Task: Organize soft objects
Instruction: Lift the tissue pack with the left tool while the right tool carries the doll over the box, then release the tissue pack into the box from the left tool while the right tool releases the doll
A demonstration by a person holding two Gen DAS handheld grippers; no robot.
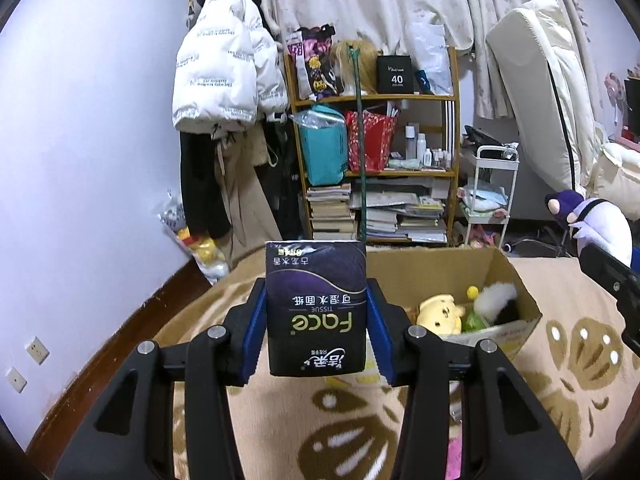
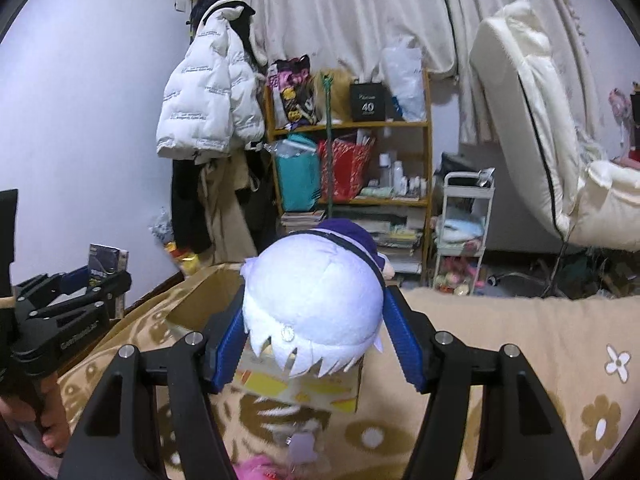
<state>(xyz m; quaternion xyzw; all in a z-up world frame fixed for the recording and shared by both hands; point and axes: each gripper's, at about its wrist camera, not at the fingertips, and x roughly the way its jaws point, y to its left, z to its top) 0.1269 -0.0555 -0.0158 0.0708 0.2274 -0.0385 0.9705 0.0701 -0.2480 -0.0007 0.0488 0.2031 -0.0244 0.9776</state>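
Holding a tissue pack (image 1: 316, 304) tight between left gripper (image 1: 316, 320) fingers | right gripper (image 2: 316, 344) squeezes a white doll (image 2: 316, 312) | both above the box (image 1: 516, 280) | blanket (image 1: 560, 300) lies around it

- Lighting: even, cool indoor light; source not visible.
- Shadows: soft, faint.
- Glare: none of note.
- Distortion: strong fisheye bending toward the edges; black corners in both views.
- Focus: centre sharp; margins slightly soft.

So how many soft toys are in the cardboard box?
2 show: a yellow bear plush at the near end of the cardboard box, and a white and black fluffy toy beside it. More may hide underneath.
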